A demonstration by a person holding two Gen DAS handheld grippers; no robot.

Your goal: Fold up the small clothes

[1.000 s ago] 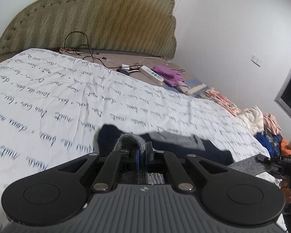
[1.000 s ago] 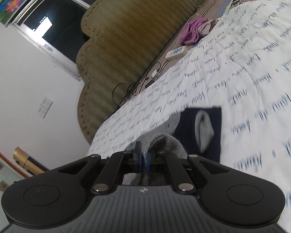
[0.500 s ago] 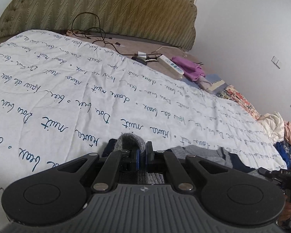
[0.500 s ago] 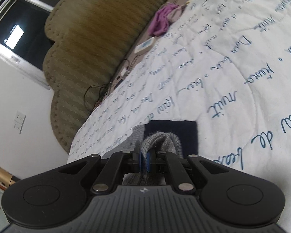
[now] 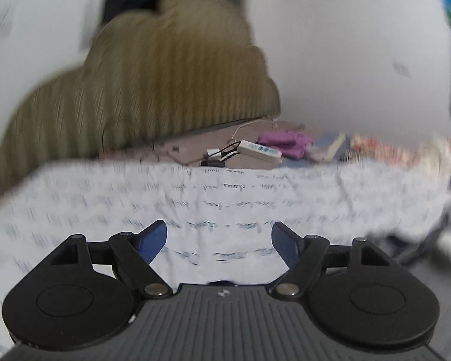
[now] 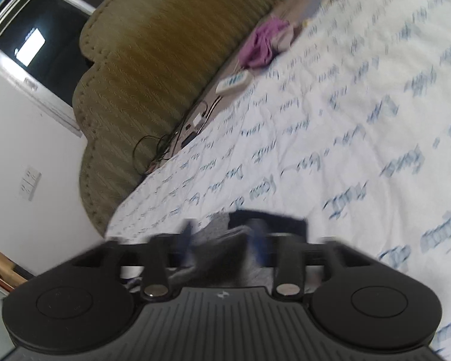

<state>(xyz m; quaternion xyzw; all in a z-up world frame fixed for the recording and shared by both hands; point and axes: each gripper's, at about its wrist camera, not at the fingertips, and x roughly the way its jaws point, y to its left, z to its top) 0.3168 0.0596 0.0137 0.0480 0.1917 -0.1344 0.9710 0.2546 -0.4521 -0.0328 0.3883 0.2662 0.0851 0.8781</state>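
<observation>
**Ana:** Since both tongs have let go, how far along would you put this fold?

**Ben:** I'd judge one fold has just been laid down. The grey and navy garment (image 6: 225, 237) lies on the bed's printed quilt (image 6: 345, 138), right in front of the right tongs (image 6: 222, 240), and it looks doubled over, grey on top of navy. How neat it is I can't say; that view is blurred and the tongs' body hides the near part.

**Ana:** And the right tongs themselves?

**Ben:** Their jaws have just been opening. The grey cloth sits between the two blue pads, but they stand clear of it on either side, so nothing is gripped.

**Ana:** The left?

**Ben:** The left tongs (image 5: 219, 239) have also just been opening and stand wide apart, with only bare quilt between and ahead of them. No cloth shows in that view; it is not held there.

**Ana:** What's left?

**Ben:** Probably another fold or a tidy-up of this piece, then any further items. A purple cloth (image 6: 261, 45) lies far ahead by the headboard (image 6: 153, 69).
</observation>
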